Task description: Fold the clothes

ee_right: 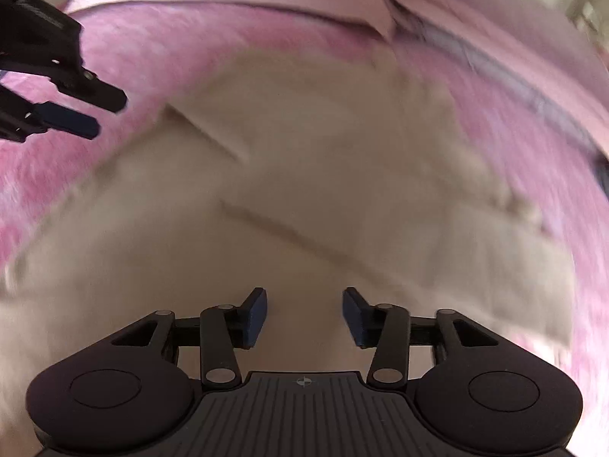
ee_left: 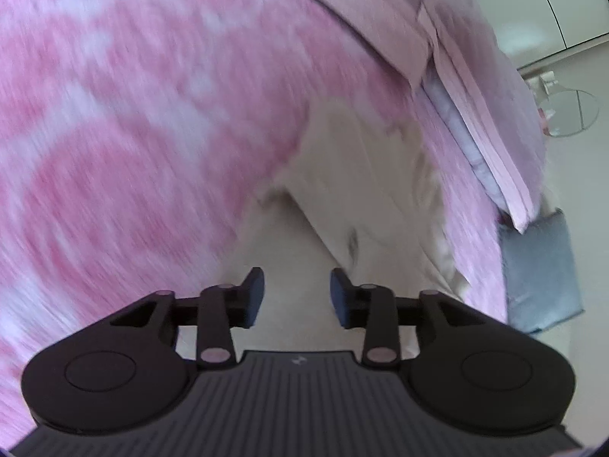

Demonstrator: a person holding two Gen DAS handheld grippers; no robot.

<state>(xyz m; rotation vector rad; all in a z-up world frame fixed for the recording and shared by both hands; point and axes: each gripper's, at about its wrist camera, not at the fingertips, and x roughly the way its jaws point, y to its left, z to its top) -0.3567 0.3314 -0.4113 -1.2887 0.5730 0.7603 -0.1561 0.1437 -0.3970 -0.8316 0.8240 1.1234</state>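
Left wrist view looks down on a bed spread with a pink-and-white mottled blanket (ee_left: 114, 133), streaked with blur. A cream garment (ee_left: 342, 175) lies on it, running from under the left gripper (ee_left: 297, 293) toward the far side. Its jaws stand apart with nothing between them, only cream cloth below. Beyond the blanket a pale pink sheet (ee_left: 373, 26) and a pink pillow (ee_left: 491, 106) edge the bed; a grey cushion (ee_left: 540, 270) sits at the bed's edge on the right. Farther off are pale cabinet doors (ee_left: 533, 3) and a round glass table (ee_left: 567, 112).

Right wrist view shows the garment filling the middle, with folds and a seam, though blurred. The right gripper (ee_right: 304, 316) hangs over it, jaws apart and empty. No readable writing shows anywhere.
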